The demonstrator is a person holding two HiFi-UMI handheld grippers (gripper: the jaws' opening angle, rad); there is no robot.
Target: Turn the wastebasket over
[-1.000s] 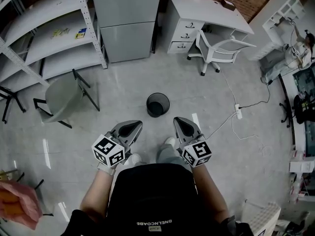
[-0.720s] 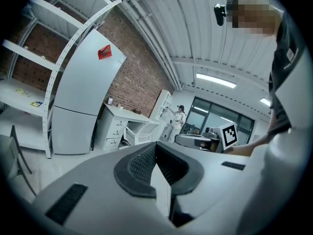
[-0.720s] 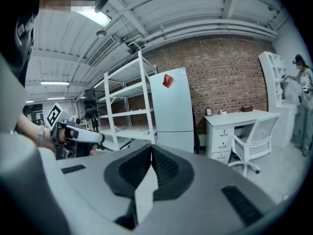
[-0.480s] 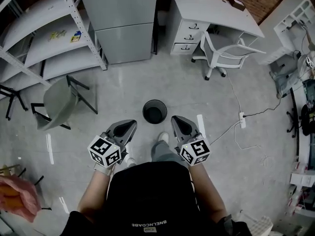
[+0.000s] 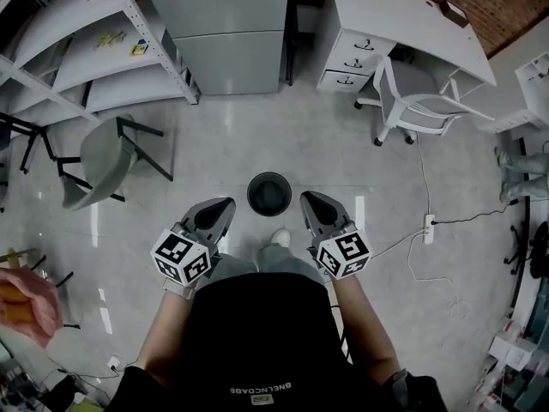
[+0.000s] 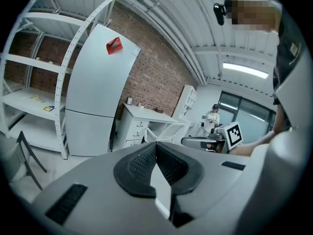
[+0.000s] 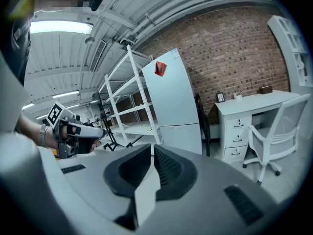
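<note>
In the head view a black mesh wastebasket (image 5: 269, 194) stands upright on the grey floor, mouth up, just ahead of the person's feet. My left gripper (image 5: 225, 202) hangs to its left and my right gripper (image 5: 305, 197) to its right, both above the floor and apart from it. Both are shut with nothing between the jaws. In the left gripper view the left gripper (image 6: 156, 144) has its jaws together, and the right gripper (image 7: 151, 147) shows the same in its own view. The basket is hidden below the jaws in both gripper views.
A grey chair (image 5: 99, 166) stands at the left, metal shelving (image 5: 77, 58) behind it. A tall grey cabinet (image 5: 227, 28) rises beyond the basket. A white desk (image 5: 403, 24) with a white swivel chair (image 5: 420, 101) stands at the right. A power strip with cable (image 5: 429, 226) lies on the floor.
The person has walked forward. The wastebasket has come nearer and now lies level with the two grippers' tips, between them. Both grippers stay shut.
</note>
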